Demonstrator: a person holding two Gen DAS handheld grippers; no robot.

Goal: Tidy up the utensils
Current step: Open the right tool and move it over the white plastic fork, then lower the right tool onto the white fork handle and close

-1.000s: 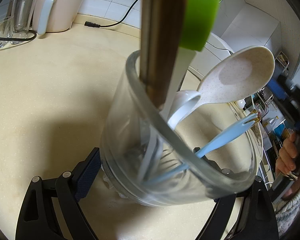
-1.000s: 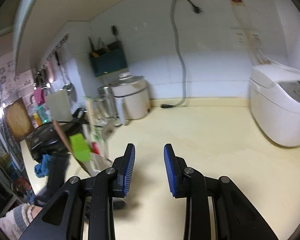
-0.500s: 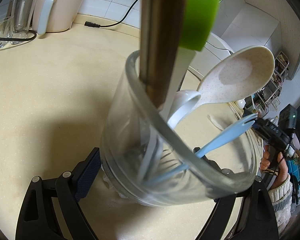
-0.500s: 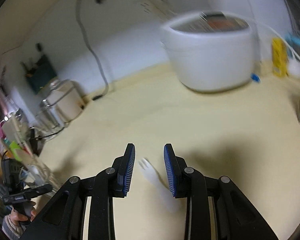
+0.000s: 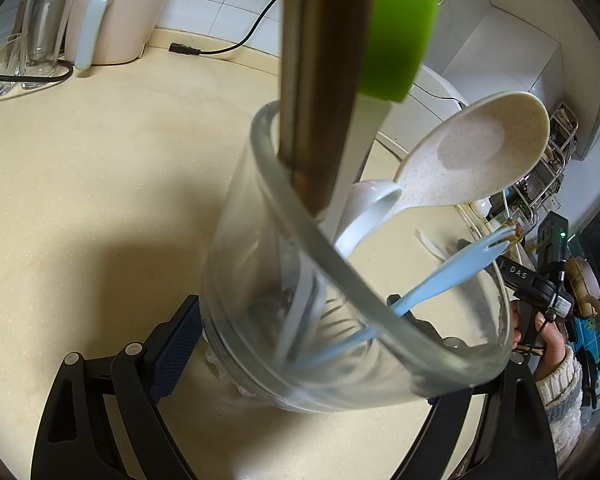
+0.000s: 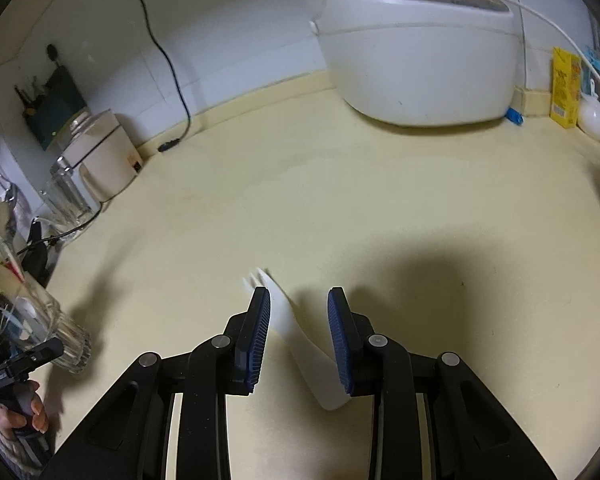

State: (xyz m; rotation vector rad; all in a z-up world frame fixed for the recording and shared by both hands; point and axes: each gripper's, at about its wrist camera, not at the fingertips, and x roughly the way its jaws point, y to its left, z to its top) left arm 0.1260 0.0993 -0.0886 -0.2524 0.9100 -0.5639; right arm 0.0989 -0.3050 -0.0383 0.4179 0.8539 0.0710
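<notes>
The left gripper, at the bottom of the left wrist view, is clamped on the glass jar, whose wall fills the middle of that frame; in the right wrist view the same jar stands at the lower left edge. Inside it, from left to right, stand a brown handle, a green spatula, a speckled spoon and a pale blue fork. The right gripper, at the bottom centre of its view, has its jaws apart, empty, with the white fork lying flat on the counter between them, slanting from upper left to lower right. To take it well, I judge the jaws should turn square across the handle, settle low until the pads bracket its edges, and close gently on the thin plastic.
</notes>
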